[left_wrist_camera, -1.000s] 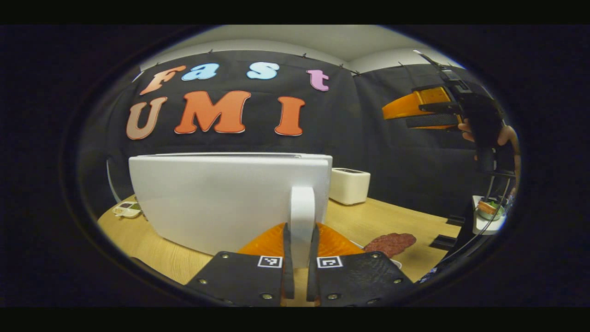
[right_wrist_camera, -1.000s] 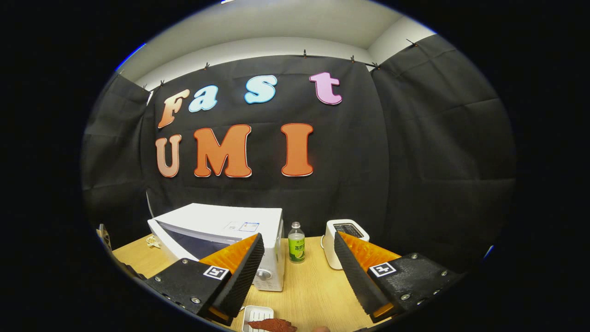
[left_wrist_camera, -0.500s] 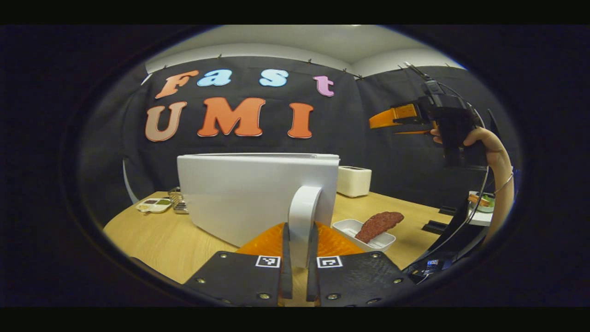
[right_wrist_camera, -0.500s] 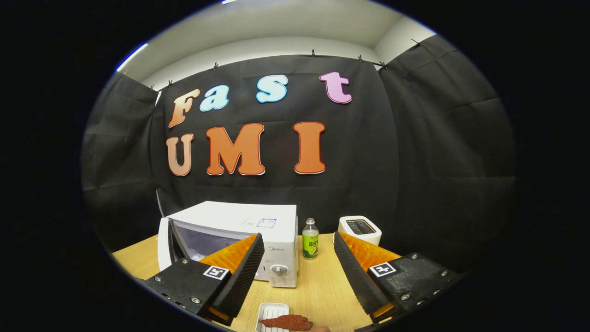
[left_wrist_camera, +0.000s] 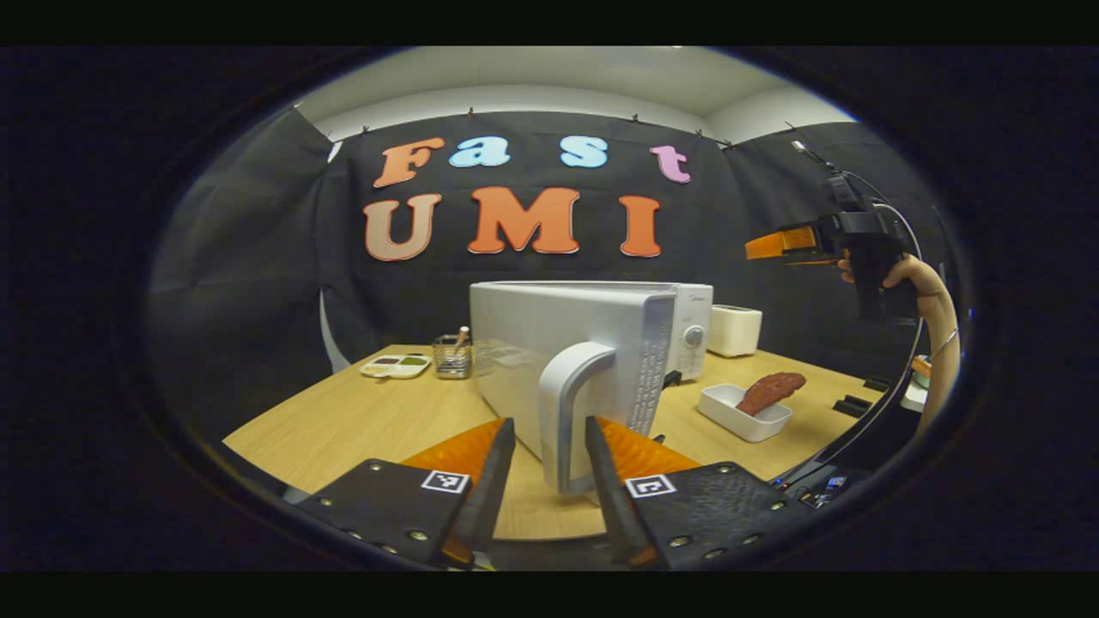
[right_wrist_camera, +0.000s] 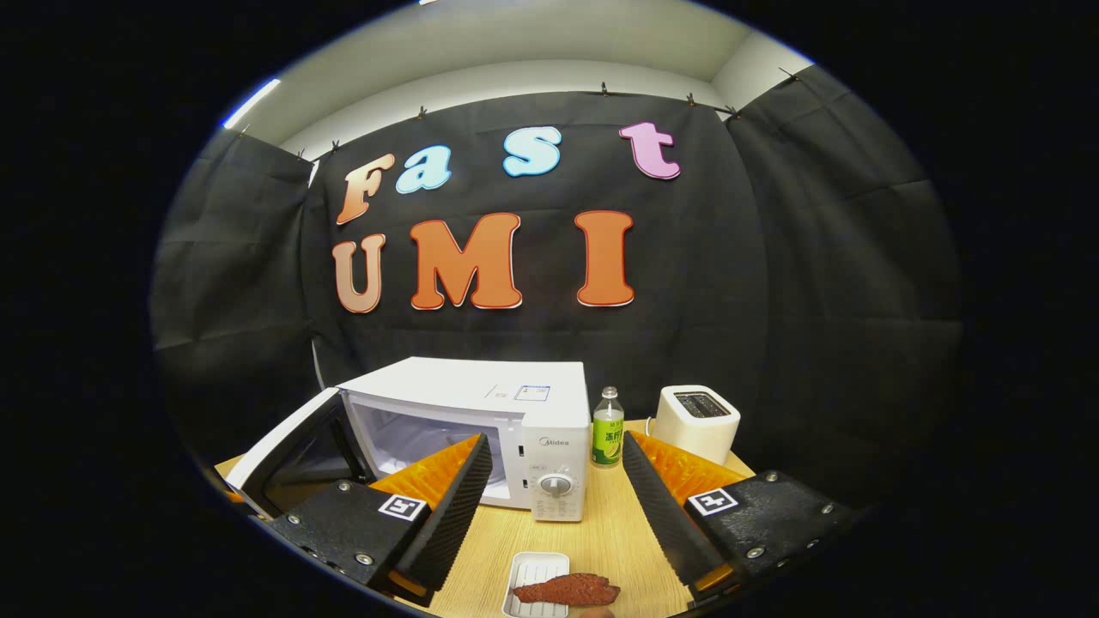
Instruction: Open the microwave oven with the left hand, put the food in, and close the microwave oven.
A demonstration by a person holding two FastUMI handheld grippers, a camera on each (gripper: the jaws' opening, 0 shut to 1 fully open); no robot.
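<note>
- Wooden tabletop (right_wrist_camera: 592, 532) lies bare between the microwave (right_wrist_camera: 481, 421) and the white tray (right_wrist_camera: 534, 573).
- Microwave door (left_wrist_camera: 558, 360) stands swung wide, its cavity unblocked.
- Left claw (left_wrist_camera: 545, 489) is parted, the door handle (left_wrist_camera: 571, 412) between its fingers, untouched.
- Right claw (right_wrist_camera: 558, 506) gapes wide and empty, above the tray.
- Reddish food (right_wrist_camera: 567, 590) lies on that tray, just in front of the microwave.

Black cloth (right_wrist_camera: 816, 283) hangs in creased panels as the booth's wall, clipped along its top edge and meeting at a corner on the right. Above it runs a strip of pale plain wall (right_wrist_camera: 515, 81) under a white ceiling (right_wrist_camera: 549, 34), with a bright bar of light (right_wrist_camera: 249, 101) at the upper left. Below stands a light wooden table (left_wrist_camera: 343, 421) with a smooth grained top, evenly lit.
</note>
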